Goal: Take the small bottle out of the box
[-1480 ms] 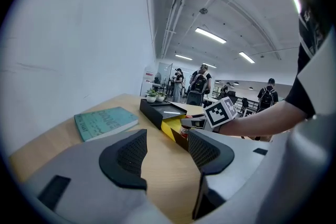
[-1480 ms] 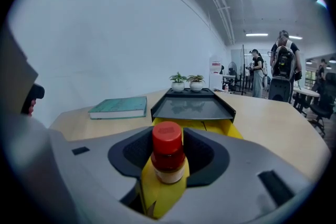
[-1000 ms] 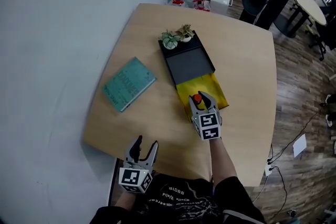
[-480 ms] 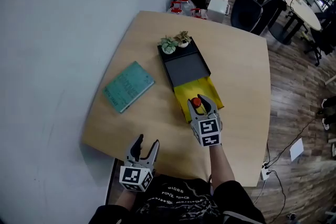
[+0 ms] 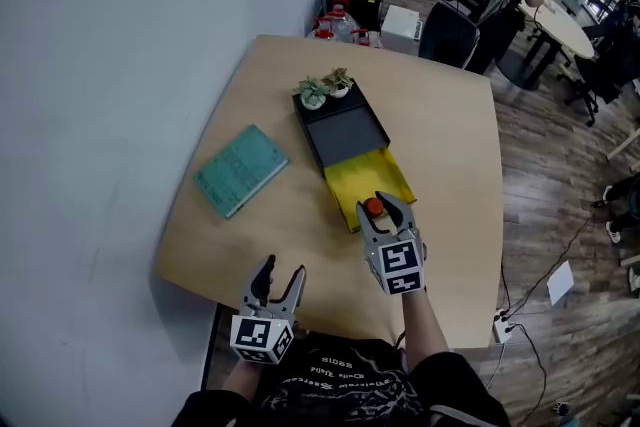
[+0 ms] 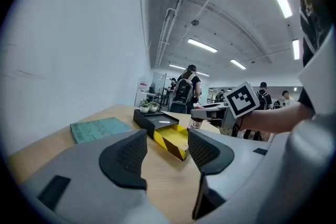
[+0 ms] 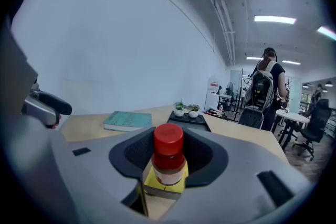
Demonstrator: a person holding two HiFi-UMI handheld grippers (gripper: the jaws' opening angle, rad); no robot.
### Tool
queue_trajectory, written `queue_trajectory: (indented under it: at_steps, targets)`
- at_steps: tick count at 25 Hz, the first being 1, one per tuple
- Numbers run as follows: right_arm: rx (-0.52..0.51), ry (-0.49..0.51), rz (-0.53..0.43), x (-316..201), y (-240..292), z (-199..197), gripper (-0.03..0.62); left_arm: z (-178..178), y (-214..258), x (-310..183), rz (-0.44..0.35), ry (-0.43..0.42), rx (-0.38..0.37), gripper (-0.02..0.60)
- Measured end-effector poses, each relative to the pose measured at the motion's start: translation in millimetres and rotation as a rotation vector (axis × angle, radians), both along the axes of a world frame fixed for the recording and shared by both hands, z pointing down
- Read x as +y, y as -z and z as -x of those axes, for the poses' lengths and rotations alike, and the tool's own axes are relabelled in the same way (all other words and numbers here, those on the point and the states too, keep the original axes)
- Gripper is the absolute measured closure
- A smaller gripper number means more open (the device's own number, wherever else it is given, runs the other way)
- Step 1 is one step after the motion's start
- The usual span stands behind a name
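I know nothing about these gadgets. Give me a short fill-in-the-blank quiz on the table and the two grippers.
1. The right gripper is shut on a small bottle whose cap is ____.
2. Between the jaws of the left gripper there is ____.
3. The open tray of the black box is ____ inside.
Missing words: red; nothing; yellow.

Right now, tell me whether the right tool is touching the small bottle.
Touching. The right gripper view shows the right tool clamped on the small bottle, with a pad pressed against each side of it.
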State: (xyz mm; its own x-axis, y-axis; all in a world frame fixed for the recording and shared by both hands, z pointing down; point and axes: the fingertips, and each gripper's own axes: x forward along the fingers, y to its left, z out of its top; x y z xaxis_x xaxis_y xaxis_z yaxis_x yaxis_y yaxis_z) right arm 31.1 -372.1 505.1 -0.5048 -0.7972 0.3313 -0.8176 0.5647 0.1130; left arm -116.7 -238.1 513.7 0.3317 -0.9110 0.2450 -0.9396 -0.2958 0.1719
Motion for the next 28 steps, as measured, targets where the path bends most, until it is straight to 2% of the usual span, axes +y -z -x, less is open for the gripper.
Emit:
queue_trajectory:
  at_steps: [5,12,15,24,28]
  targets:
    - [0.046,0.001,-0.031,26,14,-1,0.434,8,-3,12,0.009,0.024,0.035,0.331]
    - [0.001,-0.029,-0.018,60,18,-10,0.434,8,-1,15,-0.011,0.013,0.06,0.331]
    - [0.019,-0.043,-0.021,75,15,-16,0.434,4,1,16,-0.022,-0.005,0.062,0.331]
    - [-0.01,-0.127,-0.002,122,10,-44,0.434,-6,-6,28,-0.016,-0.041,0.062,0.331]
    - [-0.04,-0.169,-0.028,139,15,-53,0.434,-10,-1,29,-0.03,-0.068,0.043,0.331]
